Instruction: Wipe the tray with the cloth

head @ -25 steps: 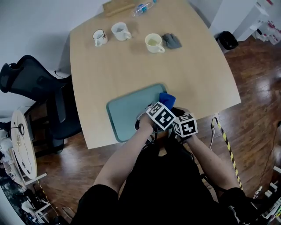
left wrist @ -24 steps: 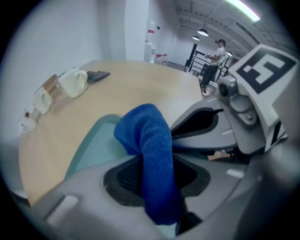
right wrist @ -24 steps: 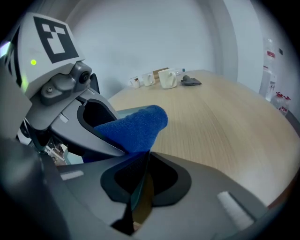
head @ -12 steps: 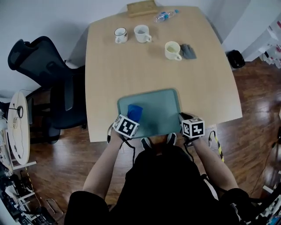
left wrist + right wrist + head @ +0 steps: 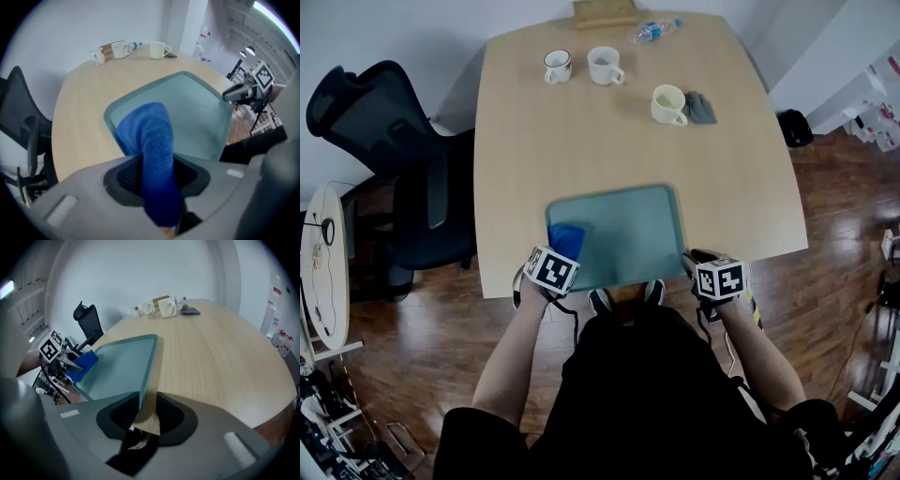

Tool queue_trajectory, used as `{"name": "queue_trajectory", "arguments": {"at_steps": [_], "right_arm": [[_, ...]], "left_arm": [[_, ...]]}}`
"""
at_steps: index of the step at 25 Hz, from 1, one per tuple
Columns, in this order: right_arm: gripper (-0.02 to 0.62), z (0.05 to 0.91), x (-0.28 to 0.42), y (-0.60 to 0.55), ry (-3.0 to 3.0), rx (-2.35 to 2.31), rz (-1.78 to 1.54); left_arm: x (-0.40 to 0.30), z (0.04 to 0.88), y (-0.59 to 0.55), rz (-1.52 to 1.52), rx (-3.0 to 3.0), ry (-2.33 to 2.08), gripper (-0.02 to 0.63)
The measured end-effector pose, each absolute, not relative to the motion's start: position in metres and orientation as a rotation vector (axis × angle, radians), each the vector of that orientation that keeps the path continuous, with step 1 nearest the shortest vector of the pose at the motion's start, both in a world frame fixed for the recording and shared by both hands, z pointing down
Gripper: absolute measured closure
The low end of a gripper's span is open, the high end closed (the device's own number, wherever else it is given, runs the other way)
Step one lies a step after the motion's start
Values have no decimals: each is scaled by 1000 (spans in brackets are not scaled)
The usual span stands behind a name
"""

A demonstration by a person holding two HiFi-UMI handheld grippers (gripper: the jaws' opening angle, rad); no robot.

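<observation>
A teal tray (image 5: 628, 234) lies at the table's near edge. My left gripper (image 5: 561, 249) is at the tray's near left corner, shut on a blue cloth (image 5: 566, 236). In the left gripper view the cloth (image 5: 150, 131) fills the gap between the jaws of that gripper (image 5: 157, 164) and drapes onto the tray (image 5: 197, 108). My right gripper (image 5: 694, 263) is at the tray's near right corner. Its jaws have just been opening. In the right gripper view the tray's rim (image 5: 149, 366) runs between the open jaws of the gripper (image 5: 147, 408), with a gap on both sides.
At the table's far end stand two mugs (image 5: 558, 66) (image 5: 606, 65), a cream cup (image 5: 669, 103) beside a grey rag (image 5: 701, 108), a water bottle (image 5: 654, 30) and a wooden box (image 5: 605, 12). A black office chair (image 5: 384, 141) is at the left.
My left gripper has carried the cloth across the tray from its near right corner to its near left corner. The right gripper has shifted slightly right at the near right corner.
</observation>
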State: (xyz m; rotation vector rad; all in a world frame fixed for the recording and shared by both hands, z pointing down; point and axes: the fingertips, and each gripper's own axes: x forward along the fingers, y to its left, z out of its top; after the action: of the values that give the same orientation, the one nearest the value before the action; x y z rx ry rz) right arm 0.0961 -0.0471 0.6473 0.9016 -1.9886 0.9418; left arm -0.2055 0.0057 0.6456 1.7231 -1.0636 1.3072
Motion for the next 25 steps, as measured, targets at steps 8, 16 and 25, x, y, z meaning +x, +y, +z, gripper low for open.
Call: {"name": "queue_trajectory", "arguments": {"at_steps": [8,16,25], "right_arm": [[574,649,93,-43,-1983,978,970],[574,647,91,-42,-2011,972,1018],[574,655,96,-41,-1974,960,985]], "left_arm": [[-131,646,-14,1389,1868,-917,453],[49,641,-60,1383,2119,-558,453],[22,644,-35,1358,2119,-557,457]]}}
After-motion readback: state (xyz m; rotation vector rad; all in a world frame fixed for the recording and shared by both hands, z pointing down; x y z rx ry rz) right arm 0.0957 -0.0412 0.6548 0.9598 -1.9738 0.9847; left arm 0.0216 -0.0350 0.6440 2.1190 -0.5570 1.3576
